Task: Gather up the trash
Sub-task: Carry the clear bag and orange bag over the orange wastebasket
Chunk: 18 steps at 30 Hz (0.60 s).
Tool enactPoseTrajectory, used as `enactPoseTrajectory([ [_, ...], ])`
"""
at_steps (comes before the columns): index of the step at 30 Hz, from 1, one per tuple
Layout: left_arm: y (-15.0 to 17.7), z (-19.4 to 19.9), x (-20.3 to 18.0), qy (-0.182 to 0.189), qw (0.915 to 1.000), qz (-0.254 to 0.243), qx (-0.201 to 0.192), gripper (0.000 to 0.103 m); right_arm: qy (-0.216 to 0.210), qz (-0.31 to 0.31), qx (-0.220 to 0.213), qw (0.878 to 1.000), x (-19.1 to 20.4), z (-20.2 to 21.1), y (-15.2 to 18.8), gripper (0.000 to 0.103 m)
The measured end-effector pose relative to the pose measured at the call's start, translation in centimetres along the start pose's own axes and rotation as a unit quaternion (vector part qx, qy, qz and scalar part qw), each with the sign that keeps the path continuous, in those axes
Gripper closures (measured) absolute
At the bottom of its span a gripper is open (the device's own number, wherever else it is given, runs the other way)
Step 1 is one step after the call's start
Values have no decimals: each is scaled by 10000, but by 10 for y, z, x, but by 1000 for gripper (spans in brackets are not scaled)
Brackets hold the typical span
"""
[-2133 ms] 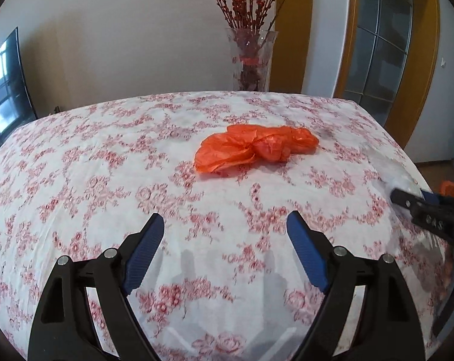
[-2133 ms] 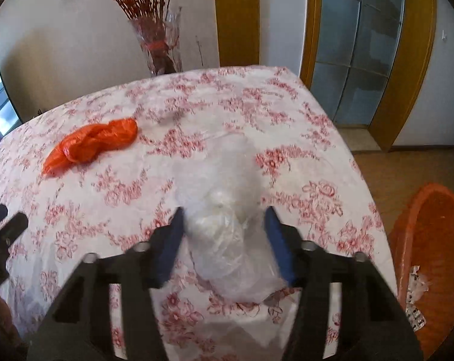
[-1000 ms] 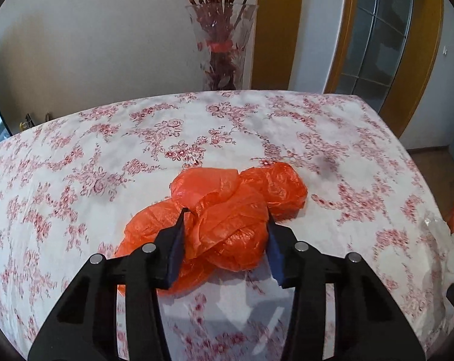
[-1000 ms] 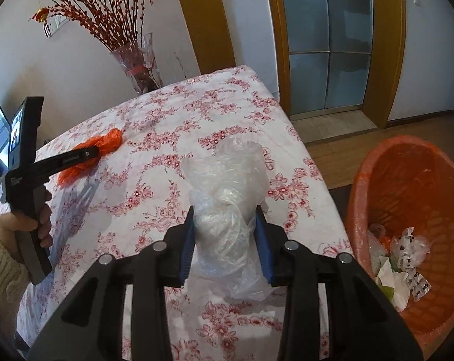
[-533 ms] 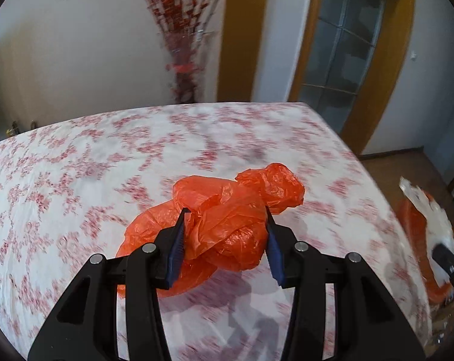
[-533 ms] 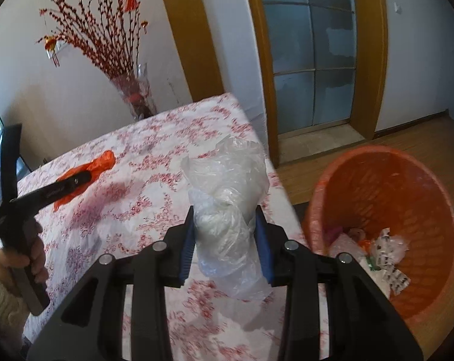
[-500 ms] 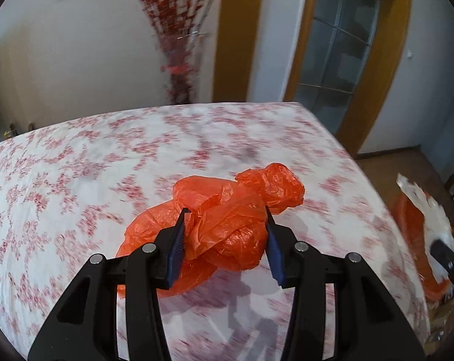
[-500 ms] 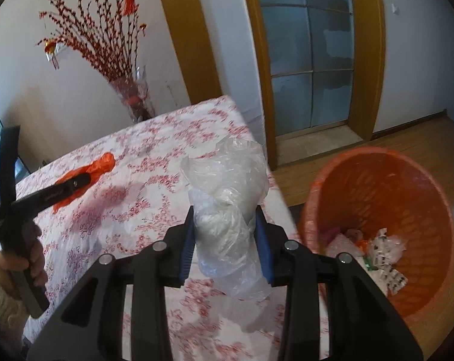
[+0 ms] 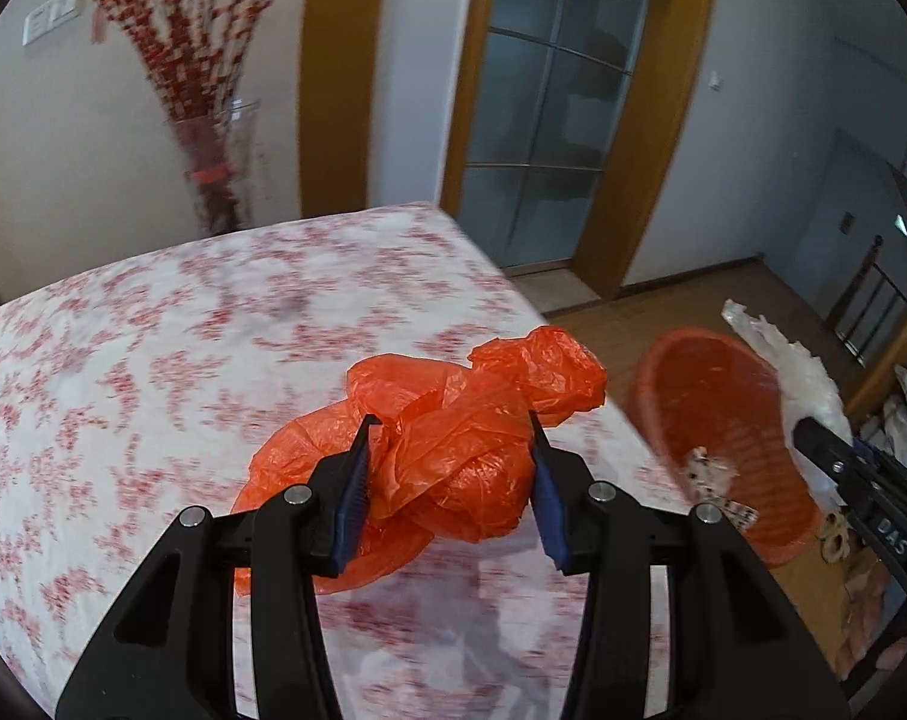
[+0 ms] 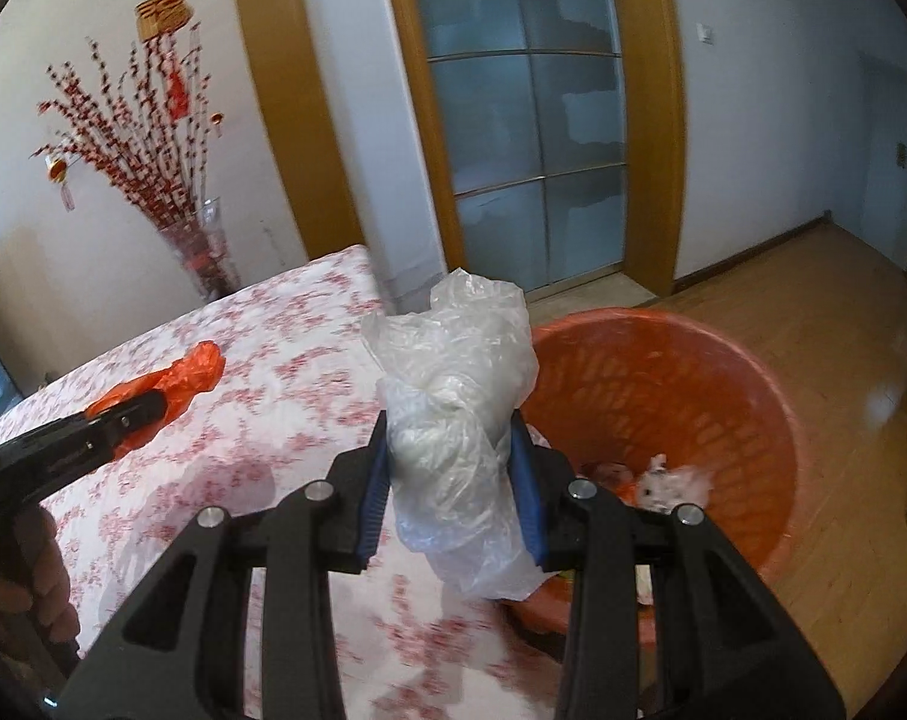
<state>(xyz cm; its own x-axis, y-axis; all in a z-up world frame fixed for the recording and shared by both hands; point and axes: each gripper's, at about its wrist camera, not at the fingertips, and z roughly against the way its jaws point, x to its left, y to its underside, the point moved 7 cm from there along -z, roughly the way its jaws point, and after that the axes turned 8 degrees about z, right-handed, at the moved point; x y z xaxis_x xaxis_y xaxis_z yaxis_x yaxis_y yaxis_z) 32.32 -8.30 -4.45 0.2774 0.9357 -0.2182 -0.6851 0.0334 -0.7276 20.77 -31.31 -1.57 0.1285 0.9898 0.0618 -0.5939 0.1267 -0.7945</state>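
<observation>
The left gripper (image 9: 450, 480) is clenched on a crumpled orange plastic bag (image 9: 453, 456) held over the floral tablecloth (image 9: 153, 360), and the right gripper (image 10: 450, 486) pinches a clear plastic bag (image 10: 453, 420) at the near rim of the orange basket (image 10: 723, 396): the carry-to-bin step, by my reading. Next, each bundle needs to hang over the basket's mouth before its jaws part. Only the right wrist view shows the person's hand (image 10: 39, 588) on the left tool; the left view sets the basket (image 9: 723, 408) on the floor beyond the table corner.
</observation>
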Motion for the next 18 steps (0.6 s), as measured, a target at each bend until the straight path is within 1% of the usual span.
enactPoseTrajectory([
  [8, 10, 5, -60, 229, 9992, -254, -193, 57, 567, -191, -165, 9981, -47, 20, 8, 67],
  [12, 15, -2, -90, 407, 9986, -306, -117, 57, 910, -202, -235, 9954, -72, 27, 12, 66],
  [18, 25, -21, -128, 571, 9974, -434, 44, 57, 1213, -194, -196, 9922, -99, 28, 20, 66],
])
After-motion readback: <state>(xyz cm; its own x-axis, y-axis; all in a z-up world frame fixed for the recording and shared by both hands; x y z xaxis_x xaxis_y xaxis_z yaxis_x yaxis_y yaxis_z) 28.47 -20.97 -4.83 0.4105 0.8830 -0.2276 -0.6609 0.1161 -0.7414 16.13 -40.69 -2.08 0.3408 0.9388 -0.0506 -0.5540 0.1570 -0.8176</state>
